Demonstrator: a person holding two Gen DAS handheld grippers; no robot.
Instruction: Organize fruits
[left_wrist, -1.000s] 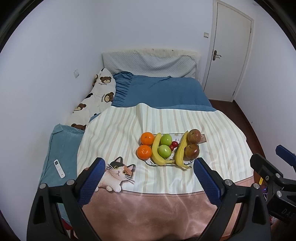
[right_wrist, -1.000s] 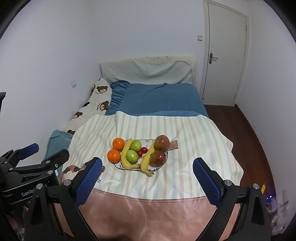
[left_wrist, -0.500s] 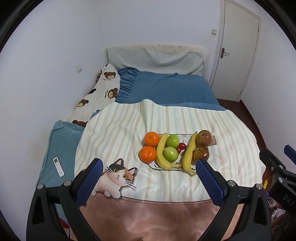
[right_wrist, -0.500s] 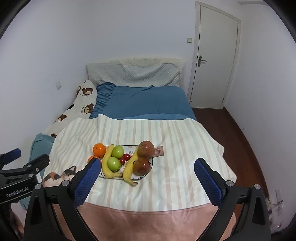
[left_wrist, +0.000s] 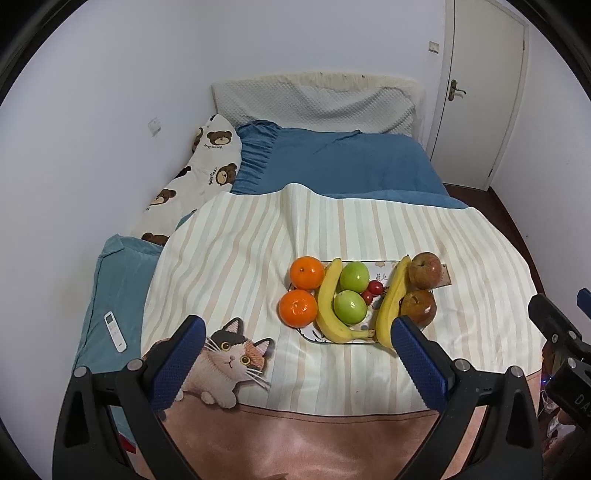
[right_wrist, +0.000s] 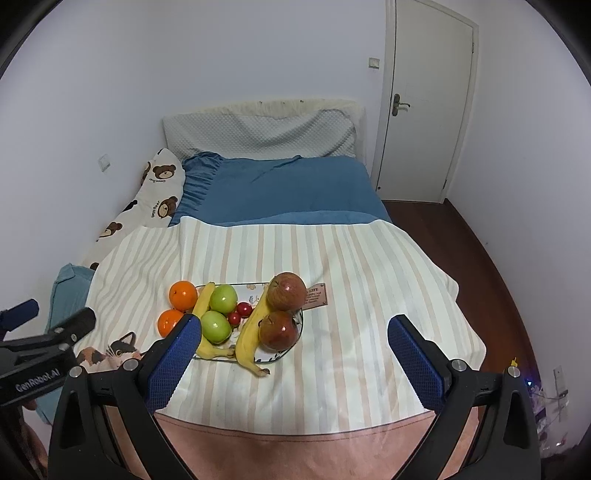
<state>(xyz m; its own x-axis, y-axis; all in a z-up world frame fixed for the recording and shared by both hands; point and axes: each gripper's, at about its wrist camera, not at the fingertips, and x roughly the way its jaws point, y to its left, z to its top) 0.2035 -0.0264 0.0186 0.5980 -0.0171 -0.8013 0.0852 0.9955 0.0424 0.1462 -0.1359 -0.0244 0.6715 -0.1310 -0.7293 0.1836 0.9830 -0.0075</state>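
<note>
Fruit on tray (left_wrist: 369, 266) dead ahead of left gripper (left_wrist: 295, 341), nearer than right gripper (right_wrist: 295, 341); both spread wide, empty.

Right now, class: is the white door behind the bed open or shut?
Shut. The door sits flush in its frame, no gap showing, handle level.

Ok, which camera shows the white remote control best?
The left wrist view. The remote lies in full sight on the teal cushion beside the striped blanket. In the right wrist view it is not visible; the left gripper blocks that area.
</note>
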